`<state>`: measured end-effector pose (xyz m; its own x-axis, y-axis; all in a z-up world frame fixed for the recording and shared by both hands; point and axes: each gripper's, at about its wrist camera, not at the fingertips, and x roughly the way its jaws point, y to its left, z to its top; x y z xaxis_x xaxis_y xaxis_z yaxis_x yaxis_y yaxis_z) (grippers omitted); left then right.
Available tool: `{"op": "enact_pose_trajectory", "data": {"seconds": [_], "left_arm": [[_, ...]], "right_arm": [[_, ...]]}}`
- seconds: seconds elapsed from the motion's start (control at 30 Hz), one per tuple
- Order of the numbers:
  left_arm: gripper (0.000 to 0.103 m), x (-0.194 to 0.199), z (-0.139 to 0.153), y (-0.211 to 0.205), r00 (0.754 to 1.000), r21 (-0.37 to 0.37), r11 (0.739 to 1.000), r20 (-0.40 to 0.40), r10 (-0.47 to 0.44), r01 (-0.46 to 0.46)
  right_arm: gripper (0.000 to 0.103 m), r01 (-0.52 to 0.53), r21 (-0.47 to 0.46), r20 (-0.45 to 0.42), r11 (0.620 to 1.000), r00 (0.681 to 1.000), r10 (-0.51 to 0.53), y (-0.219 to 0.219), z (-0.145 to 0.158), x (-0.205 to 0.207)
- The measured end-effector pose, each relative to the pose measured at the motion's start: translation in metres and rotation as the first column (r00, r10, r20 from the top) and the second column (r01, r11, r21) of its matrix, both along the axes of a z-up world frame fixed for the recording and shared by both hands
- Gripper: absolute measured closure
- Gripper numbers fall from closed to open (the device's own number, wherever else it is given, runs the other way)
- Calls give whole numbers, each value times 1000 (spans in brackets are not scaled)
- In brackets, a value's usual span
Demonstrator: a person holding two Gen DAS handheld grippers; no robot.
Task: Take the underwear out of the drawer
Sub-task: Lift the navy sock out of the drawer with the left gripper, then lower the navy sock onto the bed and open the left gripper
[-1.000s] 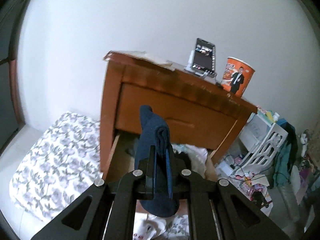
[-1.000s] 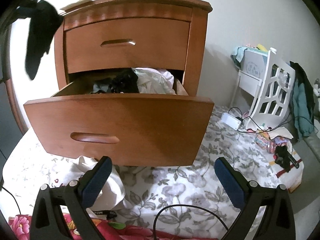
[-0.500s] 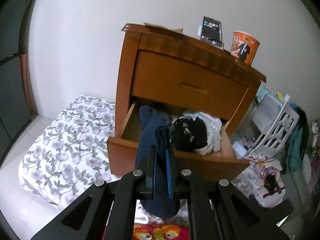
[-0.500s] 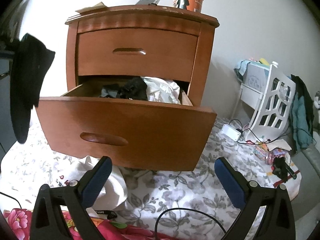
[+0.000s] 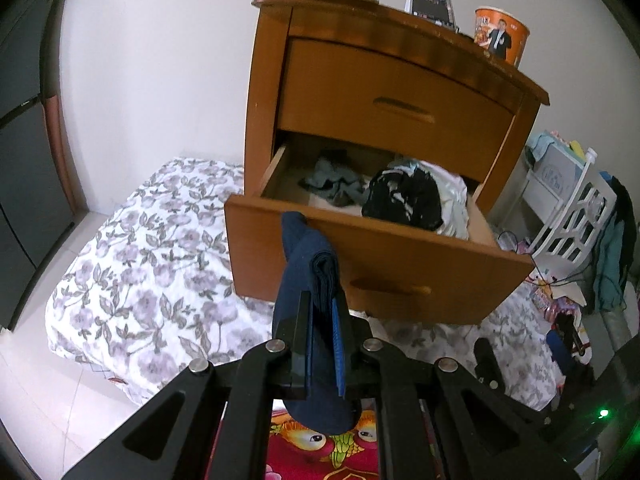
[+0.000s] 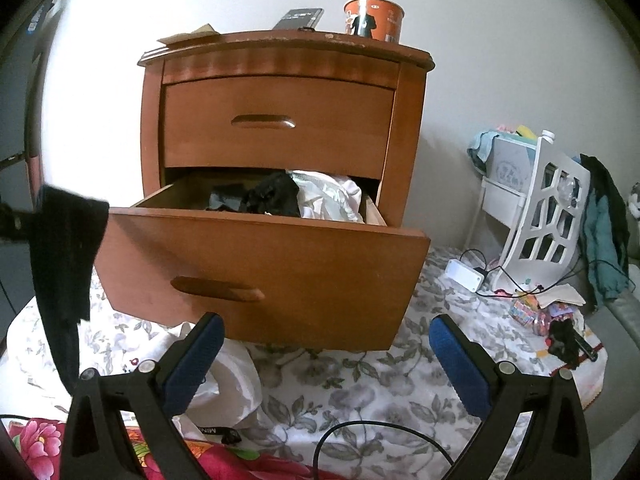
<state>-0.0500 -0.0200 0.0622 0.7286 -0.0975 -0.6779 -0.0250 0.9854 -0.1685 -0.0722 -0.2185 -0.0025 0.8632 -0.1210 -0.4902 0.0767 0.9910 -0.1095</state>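
My left gripper [image 5: 322, 320] is shut on a folded navy-blue pair of underwear [image 5: 316, 276], which hangs out in front of the open lower drawer [image 5: 380, 256] of the wooden nightstand [image 5: 384, 92]. In the right wrist view the same underwear [image 6: 64, 272] dangles dark at the far left, clear of the drawer [image 6: 260, 268]. Inside the drawer lie a black garment [image 5: 404, 200], a white one [image 5: 452, 196] and a grey one [image 5: 332, 178]. My right gripper [image 6: 324, 332] stands open and low in front of the drawer, with nothing between its blue pads [image 6: 196, 360].
A phone [image 5: 434, 4] and an orange noodle cup [image 5: 500, 38] stand on the nightstand. A floral sheet [image 5: 152, 280] covers the floor, with a white cloth [image 6: 228, 384] under the drawer. A white rack [image 6: 548, 216], power strip [image 6: 466, 274] and cables are at right.
The left gripper has come down and back with the navy underwear, from over the drawer to in front of its panel. The right gripper has stayed open and barely moved.
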Motion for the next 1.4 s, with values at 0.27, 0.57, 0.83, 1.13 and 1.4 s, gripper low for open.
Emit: {"op": "enact_pose_trajectory", "data": {"seconds": [0.27, 0.57, 0.83, 1.13, 1.4], "left_arm": [[94, 8, -13, -17, 998, 8, 999, -31, -46, 46], [94, 24, -44, -31, 992, -15, 996, -84, -94, 93], [93, 43, -66, -38, 983, -27, 996, -166, -83, 80], [55, 36, -65, -30, 984, -57, 996, -157, -81, 73], [32, 28, -57, -23, 990, -28, 998, -129, -52, 49]], "right_arm": [[0, -10, -5, -6, 1000, 1000, 10, 2, -1, 0], [0, -13, -11, -9, 1000, 1000, 13, 2, -1, 0], [0, -23, -24, -20, 999, 1000, 23, 5, -3, 2], [0, -28, -25, -29, 999, 999, 27, 5, -4, 3], [0, -38, -38, -37, 999, 999, 36, 9, -5, 4]]}}
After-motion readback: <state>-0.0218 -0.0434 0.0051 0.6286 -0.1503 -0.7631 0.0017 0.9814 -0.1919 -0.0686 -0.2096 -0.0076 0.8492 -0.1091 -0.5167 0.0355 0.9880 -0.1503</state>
